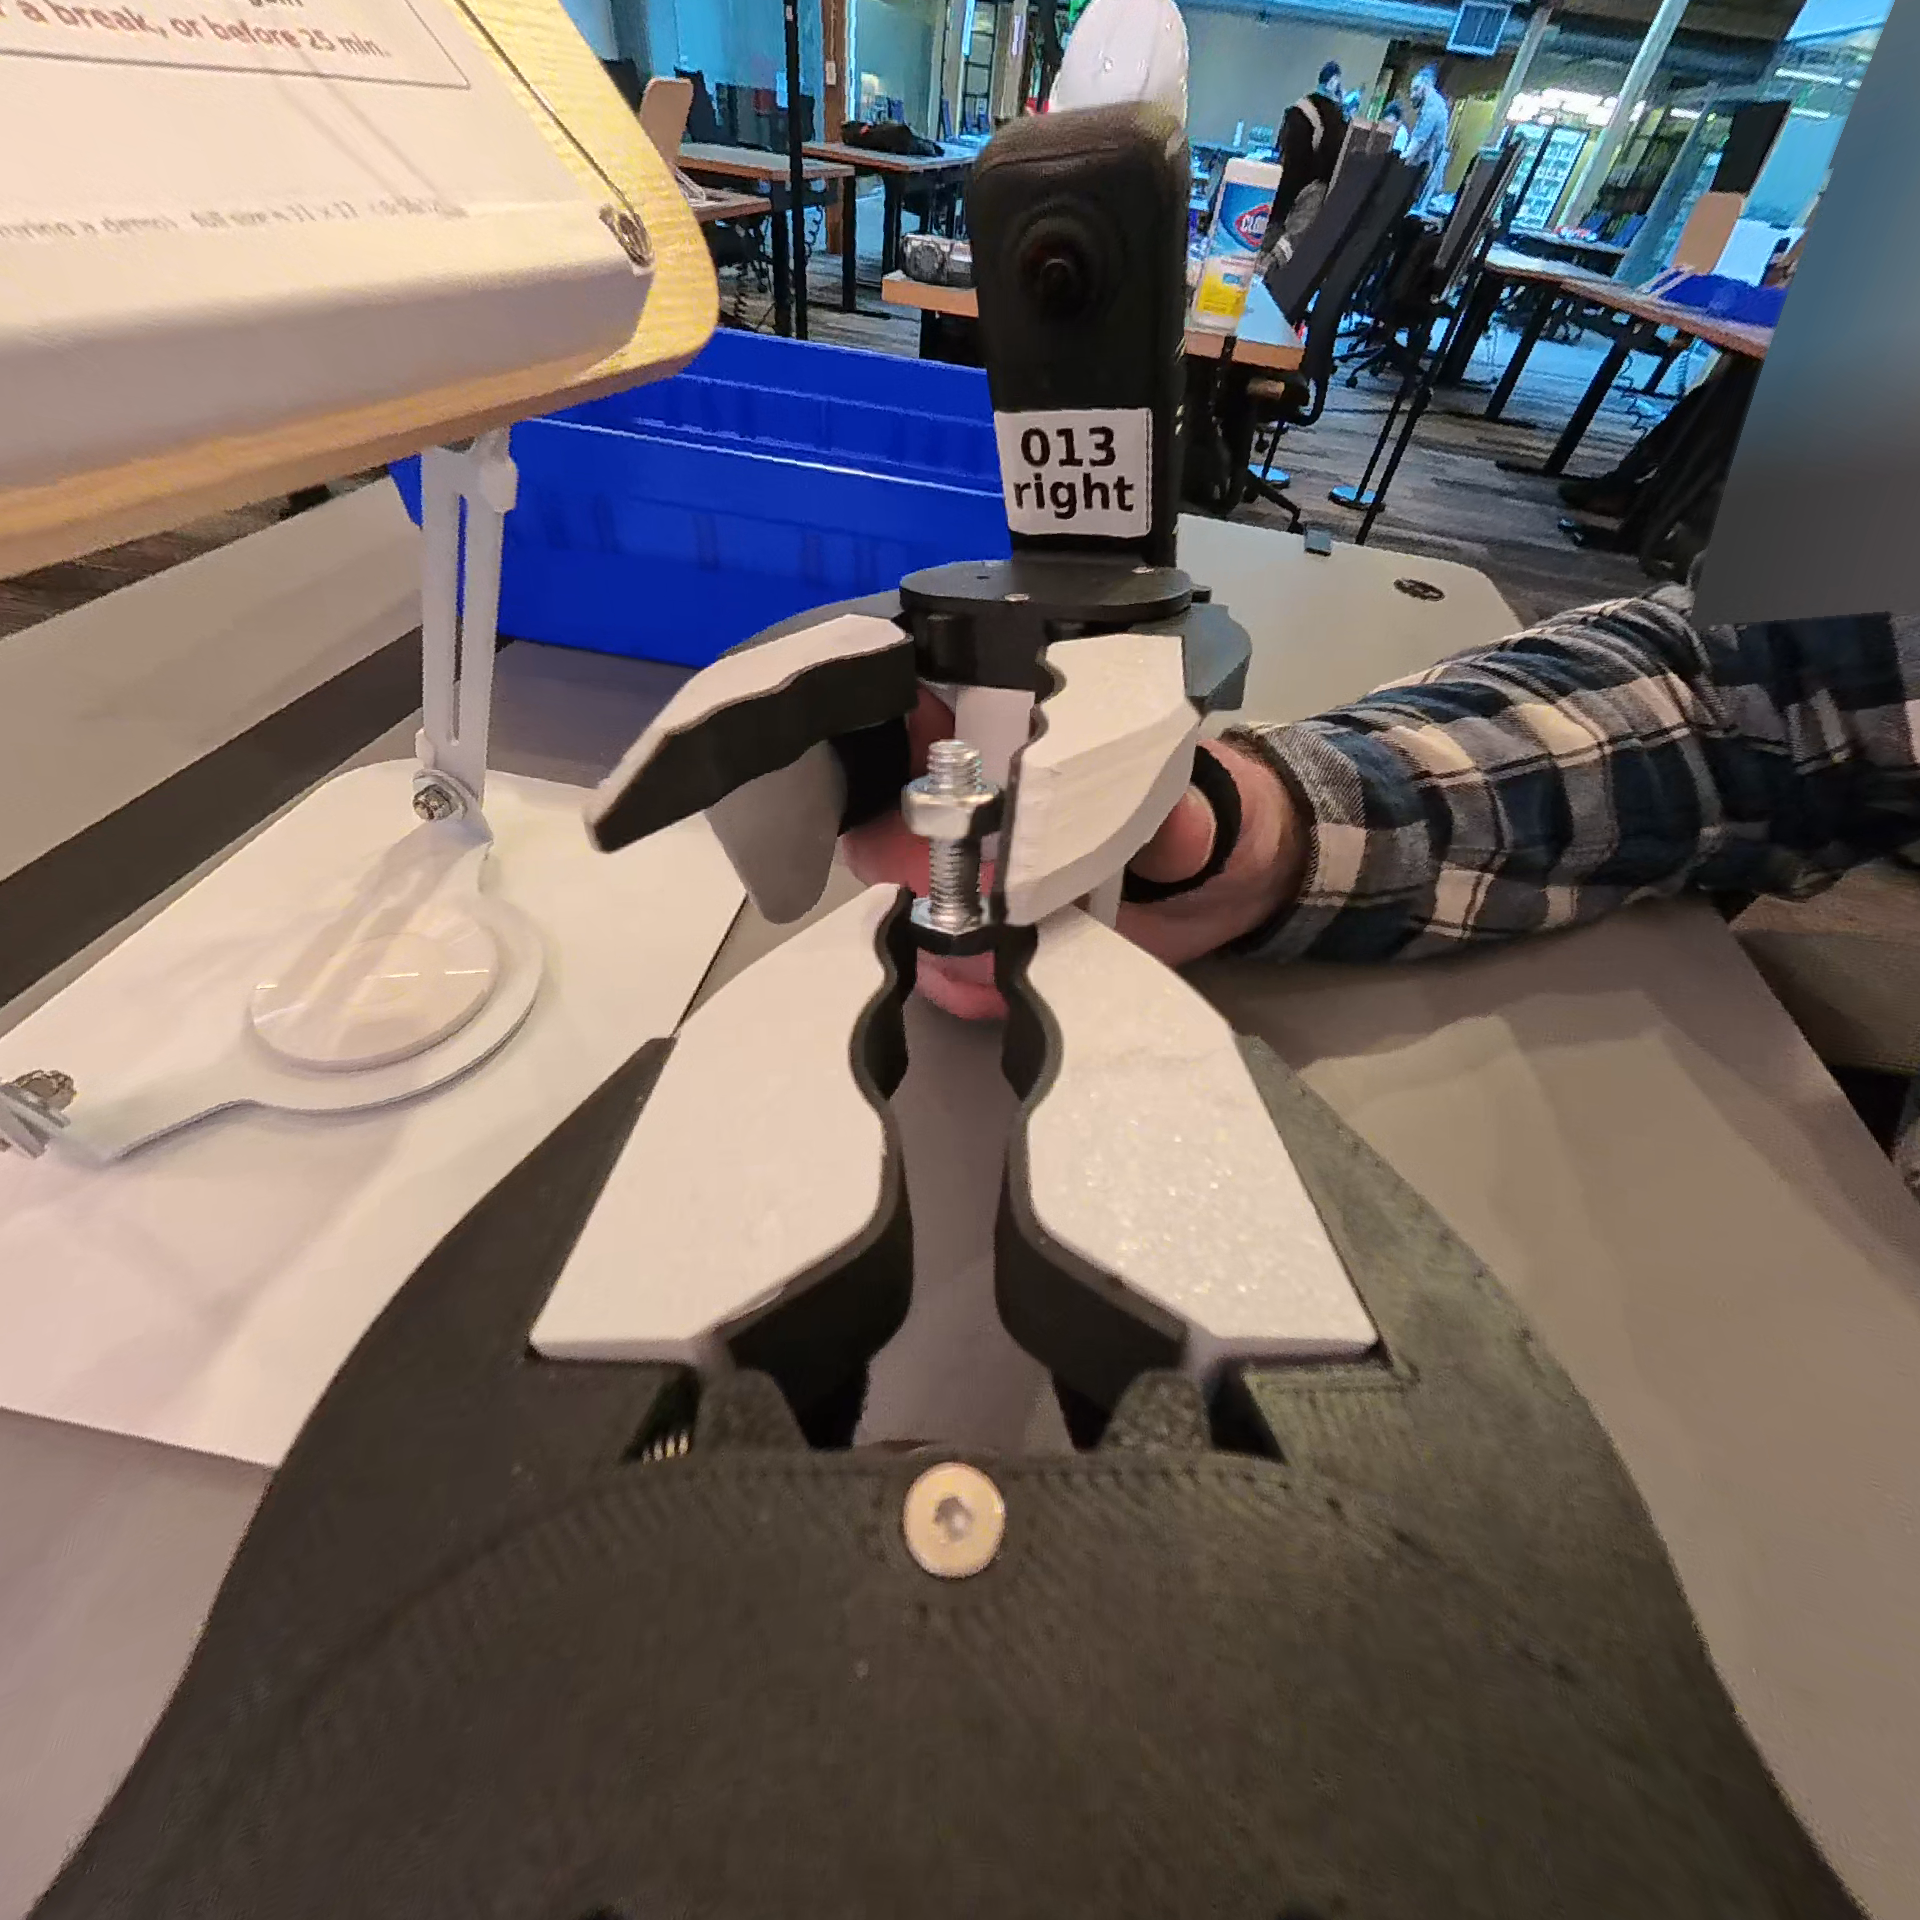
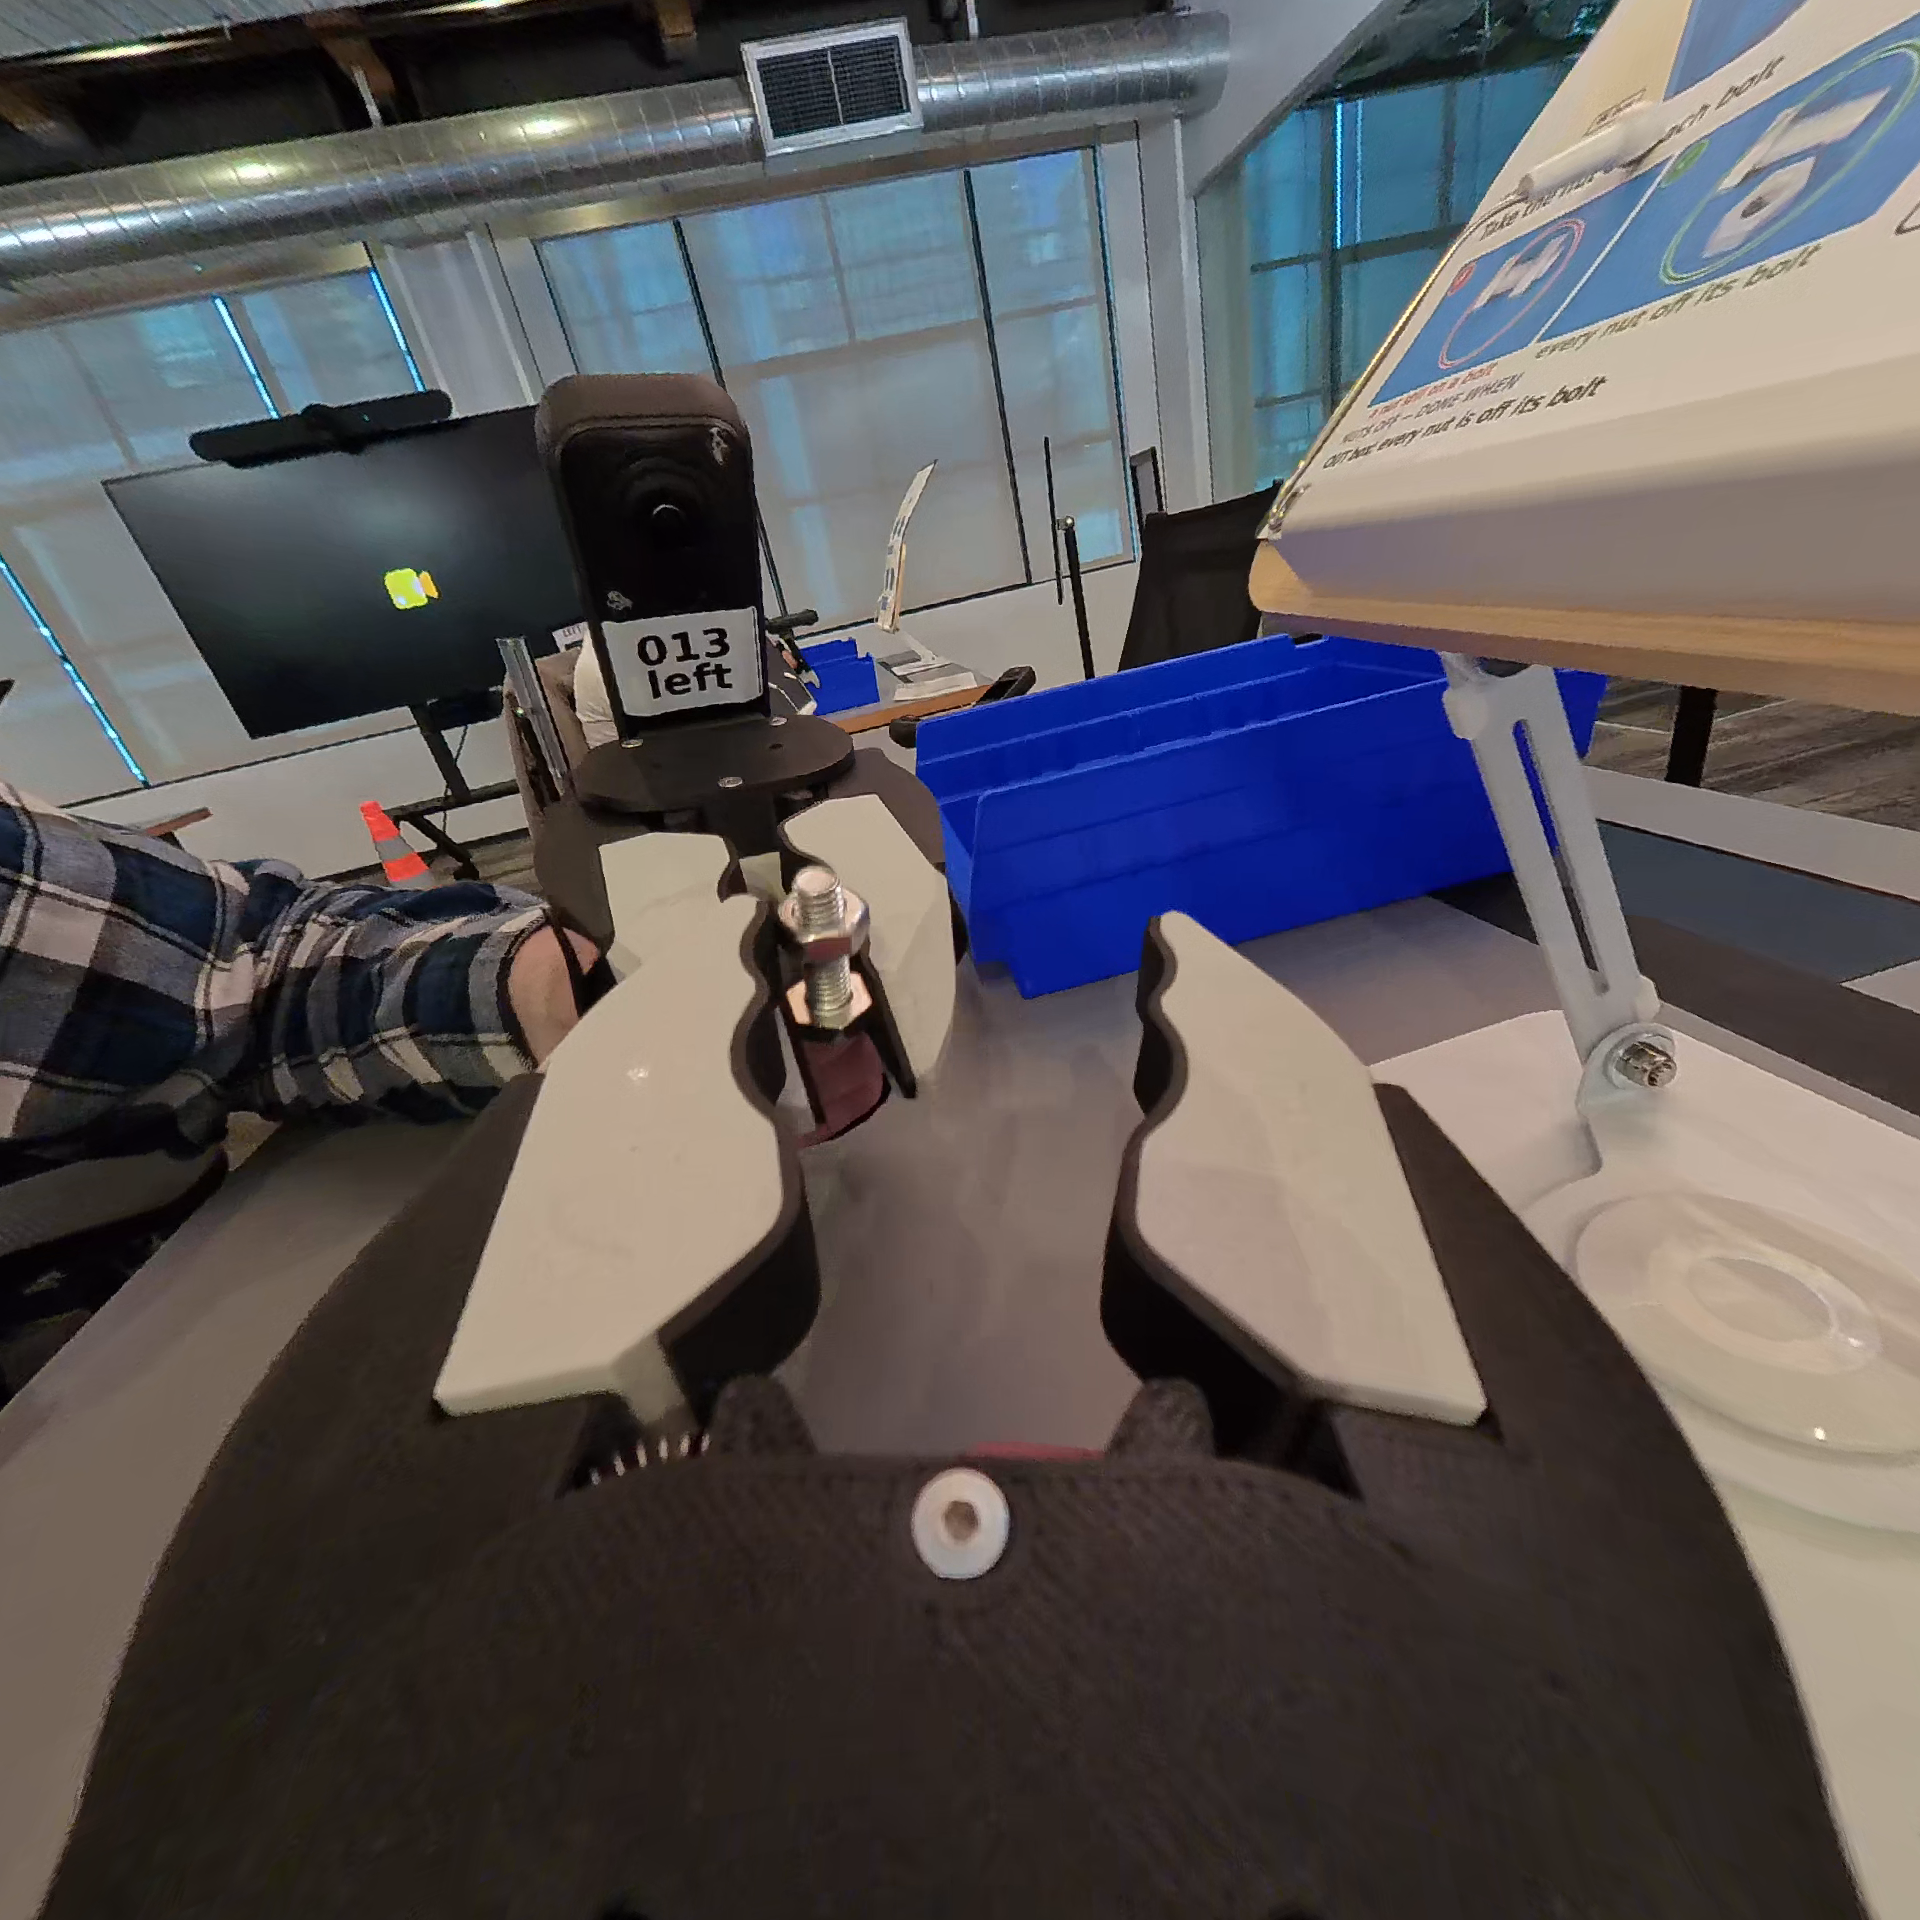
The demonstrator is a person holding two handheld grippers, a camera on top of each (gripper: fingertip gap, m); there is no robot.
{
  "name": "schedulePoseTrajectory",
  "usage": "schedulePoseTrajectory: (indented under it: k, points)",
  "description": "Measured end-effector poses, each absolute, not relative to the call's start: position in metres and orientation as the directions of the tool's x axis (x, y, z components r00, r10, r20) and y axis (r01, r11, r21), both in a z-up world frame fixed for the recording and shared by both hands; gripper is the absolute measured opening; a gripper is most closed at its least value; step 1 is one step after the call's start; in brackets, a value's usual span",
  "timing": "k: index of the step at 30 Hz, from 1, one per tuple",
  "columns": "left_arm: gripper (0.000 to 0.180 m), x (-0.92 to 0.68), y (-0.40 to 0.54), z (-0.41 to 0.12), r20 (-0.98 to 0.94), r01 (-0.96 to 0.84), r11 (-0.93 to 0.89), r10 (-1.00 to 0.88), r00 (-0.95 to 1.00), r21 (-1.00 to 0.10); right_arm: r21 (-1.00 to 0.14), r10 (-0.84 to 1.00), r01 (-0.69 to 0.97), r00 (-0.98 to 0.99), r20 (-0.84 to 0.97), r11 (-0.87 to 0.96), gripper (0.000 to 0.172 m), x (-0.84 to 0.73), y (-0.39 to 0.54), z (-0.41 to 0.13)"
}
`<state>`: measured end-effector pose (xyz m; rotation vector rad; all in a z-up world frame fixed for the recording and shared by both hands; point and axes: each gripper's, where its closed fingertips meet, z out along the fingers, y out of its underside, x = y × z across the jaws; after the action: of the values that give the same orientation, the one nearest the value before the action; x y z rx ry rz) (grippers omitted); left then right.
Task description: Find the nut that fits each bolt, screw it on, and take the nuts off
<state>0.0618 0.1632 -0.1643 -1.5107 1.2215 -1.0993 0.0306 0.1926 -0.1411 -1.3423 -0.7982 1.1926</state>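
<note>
A silver bolt (image 1: 951,883) stands upright with its threaded end up. My left gripper (image 1: 951,940) is shut on its hex head. A silver nut (image 1: 940,810) sits high on the thread, a few turns below the top. My right gripper (image 1: 862,862) faces it from the far side, open, with its jaws wide apart on either side of the nut. One of its fingers (image 1: 1081,800) lies against the nut's side and the other is well clear. In the right wrist view the bolt (image 2: 828,987) and nut (image 2: 821,925) stand beside my right gripper's (image 2: 951,935) left finger (image 2: 665,1039), and the left gripper (image 2: 831,1029) holds the head.
A blue bin (image 1: 748,499) stands behind on the grey table (image 1: 1507,1143) and also shows in the right wrist view (image 2: 1247,810). An instruction board (image 1: 260,260) on a white stand (image 1: 457,644) with a round base (image 1: 395,987) overhangs one side. A person's plaid sleeve (image 1: 1558,779) reaches in. Left and right tips are no more than a few centimetres apart.
</note>
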Motion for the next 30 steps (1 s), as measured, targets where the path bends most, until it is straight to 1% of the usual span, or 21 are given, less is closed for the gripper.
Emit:
schedulePoseTrajectory:
  k: [1, 2, 3, 4, 5, 6, 7, 9, 11, 14, 20, 23, 24, 26, 27, 30]
  points:
    - [0.014, 0.06, 0.165, -0.163, 0.103, -0.203, -0.129, -0.986, 0.134, -0.971, -0.97, 0.944, -0.182, 0.259, -0.204, -0.16, 0.066, 0.032, 0.193, -0.141]
    - [0.014, 0.059, 0.166, -0.161, 0.11, -0.194, -0.135, -0.985, 0.134, -0.972, -0.968, 0.943, -0.188, 0.258, -0.21, -0.164, 0.07, 0.035, 0.195, -0.141]
    - [0.014, 0.057, 0.167, -0.159, 0.116, -0.187, -0.141, -0.984, 0.137, -0.972, -0.965, 0.94, -0.194, 0.26, -0.222, -0.174, 0.067, 0.039, 0.198, -0.141]
    - [0.014, 0.053, 0.169, -0.156, 0.117, -0.168, -0.141, -0.983, 0.144, -0.976, -0.96, 0.927, -0.199, 0.281, -0.248, -0.196, 0.052, 0.044, 0.204, -0.144]
    - [0.014, 0.05, 0.168, -0.15, 0.126, -0.137, -0.143, -0.984, 0.125, -0.98, -0.947, 0.909, -0.228, 0.299, -0.289, -0.226, 0.047, 0.051, 0.212, -0.145]
    - [0.014, 0.048, 0.167, -0.147, 0.146, -0.125, -0.16, -0.982, 0.118, -0.979, -0.931, 0.893, -0.264, 0.307, -0.33, -0.253, 0.047, 0.06, 0.219, -0.144]
    - [0.014, 0.046, 0.168, -0.147, 0.156, -0.118, -0.171, -0.98, 0.123, -0.978, -0.92, 0.886, -0.287, 0.302, -0.352, -0.267, 0.049, 0.066, 0.223, -0.143]
    - [0.014, 0.044, 0.168, -0.154, 0.173, -0.123, -0.189, -0.976, 0.133, -0.974, -0.927, 0.909, -0.28, 0.262, -0.325, -0.251, 0.055, 0.063, 0.216, -0.14]
    - [0.014, 0.047, 0.167, -0.161, 0.186, -0.138, -0.204, -0.974, 0.133, -0.969, -0.949, 0.94, -0.233, 0.215, -0.263, -0.213, 0.064, 0.047, 0.201, -0.139]
    - [0.014, 0.054, 0.163, -0.168, 0.179, -0.17, -0.198, -0.976, 0.121, -0.965, -0.968, 0.957, -0.162, 0.19, -0.221, -0.192, 0.069, 0.026, 0.185, -0.145]
    - [0.014, 0.061, 0.157, -0.172, 0.195, -0.173, -0.21, -0.976, 0.099, -0.962, -0.958, 0.946, -0.186, 0.199, -0.255, -0.219, 0.069, 0.03, 0.19, -0.144]
    - [0.014, 0.053, 0.163, -0.166, 0.213, -0.138, -0.227, -0.971, 0.111, -0.964, -0.951, 0.931, -0.201, 0.237, -0.279, -0.234, 0.075, 0.039, 0.2, -0.145]
    - [0.014, 0.05, 0.165, -0.162, 0.226, -0.112, -0.237, -0.969, 0.104, -0.965, -0.941, 0.916, -0.215, 0.254, -0.312, -0.261, 0.055, 0.044, 0.206, -0.146]
    - [0.014, 0.046, 0.164, -0.158, 0.226, -0.094, -0.235, -0.97, 0.093, -0.968, -0.916, 0.892, -0.266, 0.262, -0.369, -0.301, 0.058, 0.055, 0.216, -0.145]
    - [0.014, 0.046, 0.164, -0.159, 0.213, -0.102, -0.223, -0.972, 0.102, -0.969, -0.917, 0.897, -0.269, 0.253, -0.361, -0.294, 0.062, 0.057, 0.216, -0.144]
    - [0.014, 0.049, 0.165, -0.167, 0.219, -0.121, -0.232, -0.97, 0.11, -0.965, -0.954, 0.94, -0.21, 0.222, -0.259, -0.214, 0.071, 0.045, 0.2, -0.142]
